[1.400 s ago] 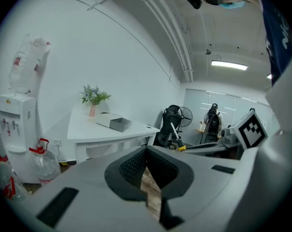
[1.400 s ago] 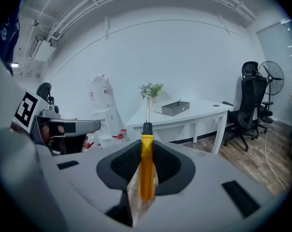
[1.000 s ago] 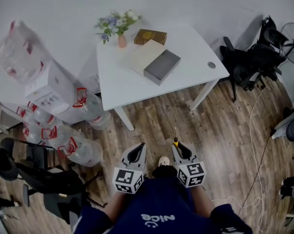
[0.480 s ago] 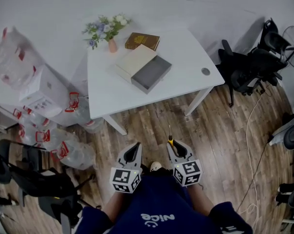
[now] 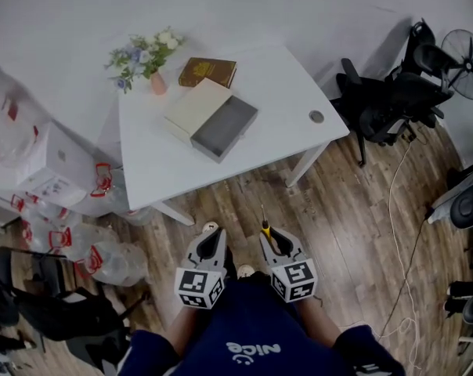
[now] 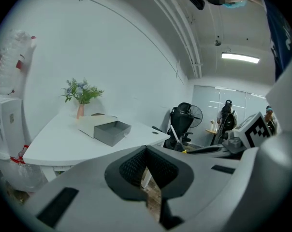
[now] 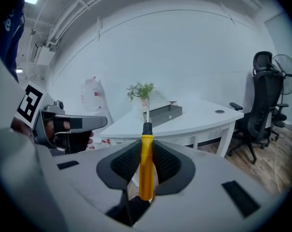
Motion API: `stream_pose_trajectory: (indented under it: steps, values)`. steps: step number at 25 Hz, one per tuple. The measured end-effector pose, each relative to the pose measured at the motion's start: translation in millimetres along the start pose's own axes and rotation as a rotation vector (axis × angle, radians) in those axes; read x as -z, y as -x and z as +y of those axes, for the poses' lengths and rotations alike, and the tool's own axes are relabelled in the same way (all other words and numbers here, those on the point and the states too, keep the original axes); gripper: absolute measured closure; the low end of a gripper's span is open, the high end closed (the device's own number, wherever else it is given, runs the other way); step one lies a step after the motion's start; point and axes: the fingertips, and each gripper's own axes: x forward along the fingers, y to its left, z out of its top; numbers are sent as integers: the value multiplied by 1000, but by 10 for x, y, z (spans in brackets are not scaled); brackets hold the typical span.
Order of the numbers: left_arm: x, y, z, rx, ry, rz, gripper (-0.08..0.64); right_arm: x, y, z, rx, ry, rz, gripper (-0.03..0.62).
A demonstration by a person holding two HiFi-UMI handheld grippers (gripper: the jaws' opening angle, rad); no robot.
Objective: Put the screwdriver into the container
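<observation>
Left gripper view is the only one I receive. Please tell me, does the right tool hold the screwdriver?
Observer: Yes. In the right gripper view the right tool is shut on the yellow handle of the screwdriver, its shaft pointing toward the table.
Operator: How near do we stand to the table?
Observer: In the head view the left tool and the right one are above the wooden floor, short of the table's edge; the grey container lies farther in.
</observation>
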Motion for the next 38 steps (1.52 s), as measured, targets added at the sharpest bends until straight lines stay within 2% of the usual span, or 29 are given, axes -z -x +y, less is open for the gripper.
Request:
stream_pose_trajectory:
  steps: [7, 21, 29, 32, 38]
  values:
    - [-248, -458, 305, 47, -15, -5, 545, -225, -379, -249, 63, -27, -3, 503]
    - [-876, -1375, 1249, 106, -37, -13, 545, -937, -1563, -527, 108, -14, -10, 503]
    - [-1013, -1668, 1747, 124, -30, 4, 545, -1074, -2078, -619, 157, -41, 7, 503]
    - [-1055, -1737, 1905, 113, -32, 8, 545, -1134, -2195, -672, 165, -39, 11, 503]
    - [-1070, -1822, 2050, 41, 11, 22, 545, -1253, -2338, -830, 135, -18, 33, 503]
